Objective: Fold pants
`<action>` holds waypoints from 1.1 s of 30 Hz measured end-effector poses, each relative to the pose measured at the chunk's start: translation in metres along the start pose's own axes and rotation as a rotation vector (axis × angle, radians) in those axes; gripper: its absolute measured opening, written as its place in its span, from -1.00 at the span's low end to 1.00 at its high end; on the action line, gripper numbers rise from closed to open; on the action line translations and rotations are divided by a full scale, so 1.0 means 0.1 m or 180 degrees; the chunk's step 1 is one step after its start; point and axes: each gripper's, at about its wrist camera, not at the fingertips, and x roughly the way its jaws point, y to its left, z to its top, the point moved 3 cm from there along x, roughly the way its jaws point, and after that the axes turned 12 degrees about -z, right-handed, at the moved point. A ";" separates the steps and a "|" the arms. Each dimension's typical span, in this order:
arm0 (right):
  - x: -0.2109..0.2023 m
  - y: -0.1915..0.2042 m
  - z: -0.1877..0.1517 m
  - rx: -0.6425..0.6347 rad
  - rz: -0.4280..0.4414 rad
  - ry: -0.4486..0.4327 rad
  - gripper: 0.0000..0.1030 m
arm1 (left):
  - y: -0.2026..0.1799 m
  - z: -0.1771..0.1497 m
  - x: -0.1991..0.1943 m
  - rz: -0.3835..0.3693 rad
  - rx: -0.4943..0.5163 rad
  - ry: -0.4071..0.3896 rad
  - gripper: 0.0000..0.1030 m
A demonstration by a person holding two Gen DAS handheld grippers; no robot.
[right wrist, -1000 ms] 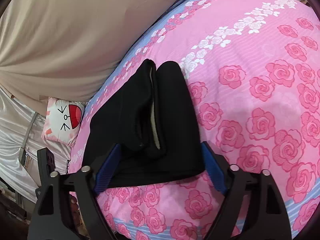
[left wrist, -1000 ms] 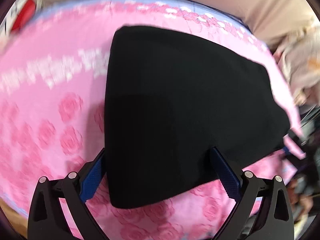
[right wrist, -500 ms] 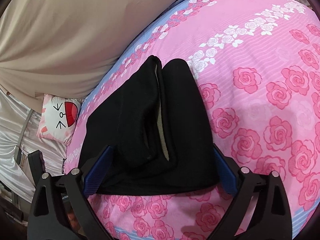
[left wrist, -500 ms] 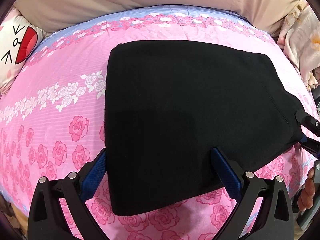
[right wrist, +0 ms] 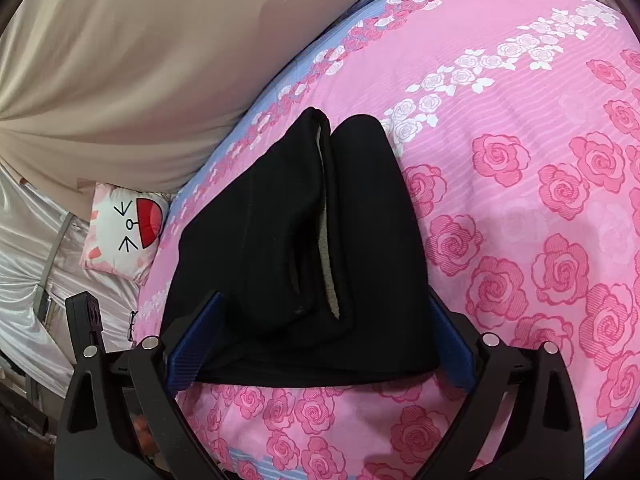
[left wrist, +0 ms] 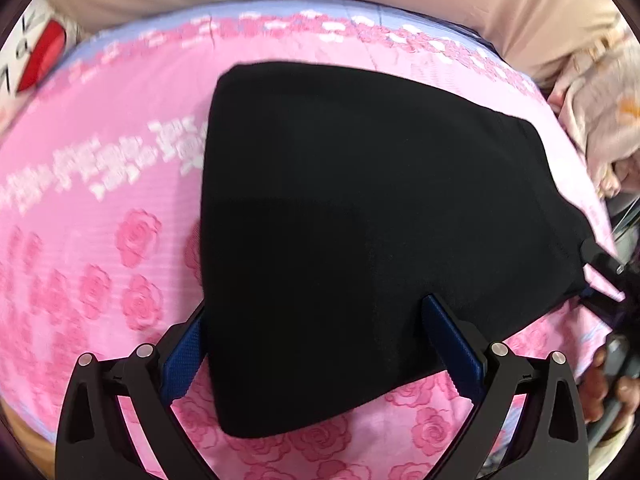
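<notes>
Pink rose bedsheet (right wrist: 540, 208) w/ folded black pants (right wrist: 304, 248) — both tools spread.

Pink rose-print bedsheet (right wrist: 520, 208), beige curtain (right wrist: 140, 60) behind, cartoon-face pillow (right wrist: 124, 232) beside bed

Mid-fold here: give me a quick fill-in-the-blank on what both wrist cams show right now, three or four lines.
1. The pants are ____ in colour.
2. They lie on a bedsheet printed with pink ____.
3. Both the left claw and the right claw are ____.
4. The cushion beside the bed shows a cartoon ____.

Missing words: black; roses; open; face
</notes>
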 end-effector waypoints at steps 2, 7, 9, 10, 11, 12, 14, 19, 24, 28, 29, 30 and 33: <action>0.02 0.00 0.01 -0.0006 0.0003 -0.0019 0.82 | 0.05 0.01 0.03 -0.0174 -0.0140 0.0048 0.90; 0.04 0.01 0.05 0.0091 0.0066 -0.0013 0.82 | 0.05 0.05 0.06 -0.0300 -0.0220 0.0043 0.90; 0.06 0.01 0.08 0.0157 0.0106 -0.0034 0.79 | 0.04 0.07 0.06 -0.0315 -0.0233 0.0038 0.90; 0.07 0.02 0.08 0.0140 0.0093 -0.0039 0.75 | 0.04 0.09 0.06 -0.0350 -0.0250 0.0026 0.90; 0.08 0.02 0.08 0.0109 0.0051 -0.0041 0.52 | 0.04 0.11 0.06 -0.0376 -0.0252 0.0026 0.90; 0.10 0.01 0.06 0.0102 0.0009 -0.0034 0.27 | 0.05 0.11 0.06 -0.0394 -0.0262 0.0023 0.88; 0.09 -0.04 0.03 0.0121 0.0085 -0.0018 0.05 | 0.04 0.10 0.04 -0.0381 -0.0217 0.0009 0.71; -0.01 0.00 -0.02 0.0099 0.0127 -0.0096 -0.13 | 0.12 0.11 -0.17 -0.0549 -0.0256 -0.0079 -0.16; -0.04 0.03 0.00 0.0041 0.0114 -0.0099 -0.12 | 0.21 0.16 -0.18 -0.0826 -0.0382 0.0019 -0.16; 0.00 -0.09 -0.02 0.0193 0.0202 0.0039 0.12 | 0.27 0.11 -0.13 -0.0858 -0.0463 0.0089 0.30; 0.00 -0.12 -0.02 0.0250 0.0281 0.0073 0.14 | 0.29 0.10 -0.10 -0.0889 -0.0528 0.0094 0.35; 0.00 -0.13 -0.03 0.0266 0.0321 0.0067 0.13 | 0.29 0.10 -0.10 -0.0933 -0.0543 0.0060 0.41; -0.02 -0.14 -0.03 0.0328 0.0441 0.0106 0.24 | 0.24 0.12 -0.07 -0.0975 -0.0529 0.0086 0.56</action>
